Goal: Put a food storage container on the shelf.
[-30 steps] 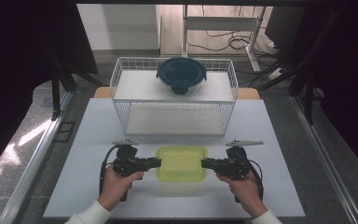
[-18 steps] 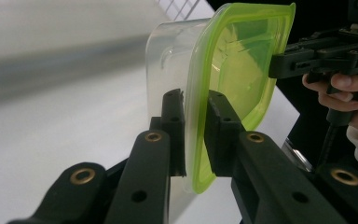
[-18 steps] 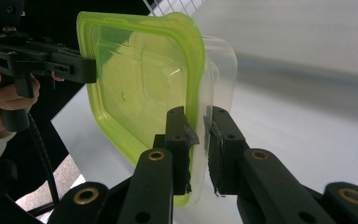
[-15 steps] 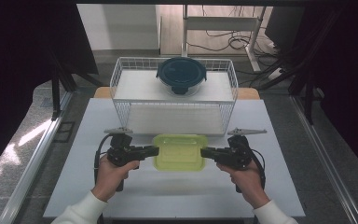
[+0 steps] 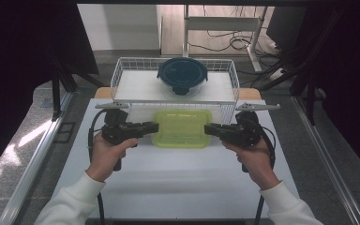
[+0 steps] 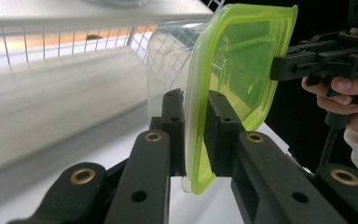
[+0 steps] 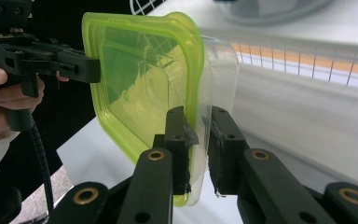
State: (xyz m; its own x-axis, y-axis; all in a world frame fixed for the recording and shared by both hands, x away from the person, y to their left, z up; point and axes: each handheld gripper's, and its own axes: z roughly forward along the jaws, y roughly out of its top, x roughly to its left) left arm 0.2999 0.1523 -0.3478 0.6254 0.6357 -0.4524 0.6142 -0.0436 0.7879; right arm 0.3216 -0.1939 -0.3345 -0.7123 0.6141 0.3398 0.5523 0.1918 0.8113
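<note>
A clear rectangular container with a lime-green lid [image 5: 182, 127] hangs level above the white table [image 5: 178, 183], just in front of the wire basket. My left gripper [image 5: 153, 127] is shut on its left rim, and my right gripper [image 5: 209, 129] is shut on its right rim. In the left gripper view the jaws [image 6: 196, 100] pinch the lid's edge and the container [image 6: 242, 60] stretches away to the other gripper [image 6: 298, 63]. The right gripper view mirrors this: the jaws [image 7: 196, 116] clamp the rim of the container [image 7: 140, 79], and the left gripper [image 7: 74, 65] holds the far end.
A white wire basket [image 5: 122, 70] stands at the back of the table, with a dark blue round lidded bowl [image 5: 183, 75] inside it. The basket's front wall [image 5: 178, 104] is right behind the held container. Metal rails run along both sides of the table.
Both grippers have risen together with the green-lidded container, lifting it off the table and toward the basket's front edge. The grips have not changed.
</note>
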